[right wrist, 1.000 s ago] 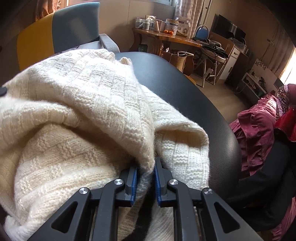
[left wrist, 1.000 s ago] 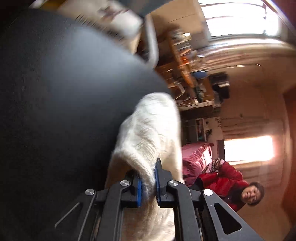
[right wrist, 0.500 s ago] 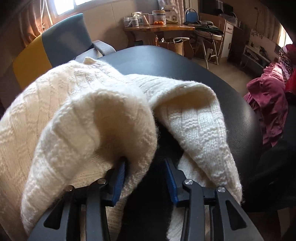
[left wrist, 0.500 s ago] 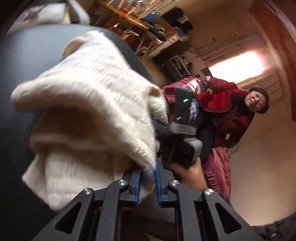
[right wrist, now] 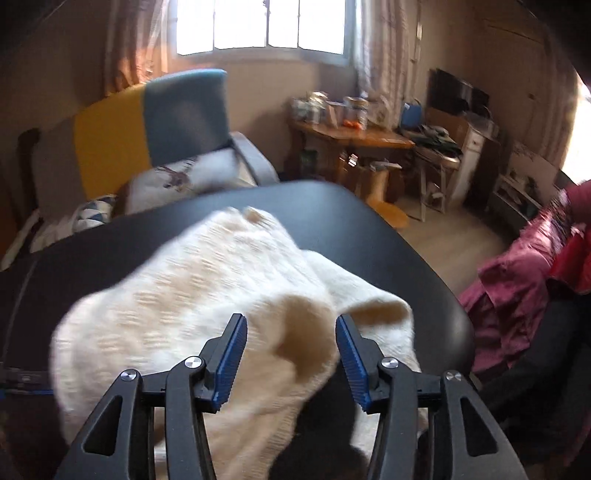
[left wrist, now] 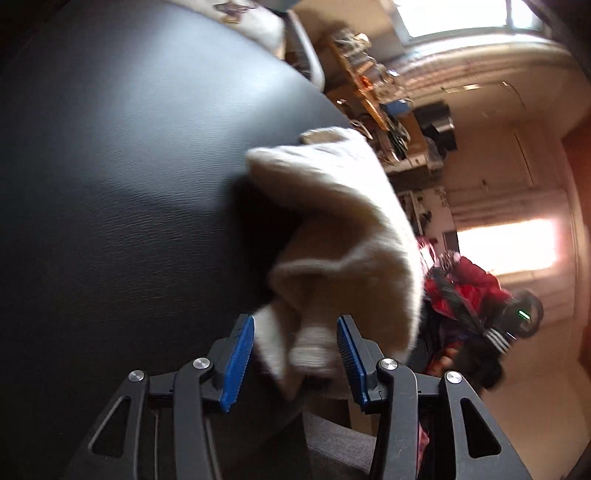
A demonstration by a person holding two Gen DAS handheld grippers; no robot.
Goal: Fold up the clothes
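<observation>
Sweater [right wrist: 207, 295] heaped on black table [right wrist: 388, 236] (chair [right wrist: 155, 129] behind).

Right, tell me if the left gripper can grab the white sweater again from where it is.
Probably yes. The left gripper is open, with a fold of the white sweater lying between its blue pads and nothing in between.

Place: home living room
Evidence: curtained window [right wrist: 258, 27], armchair [right wrist: 166, 125], cluttered wooden desk [right wrist: 351, 134], TV [right wrist: 458, 92]
</observation>
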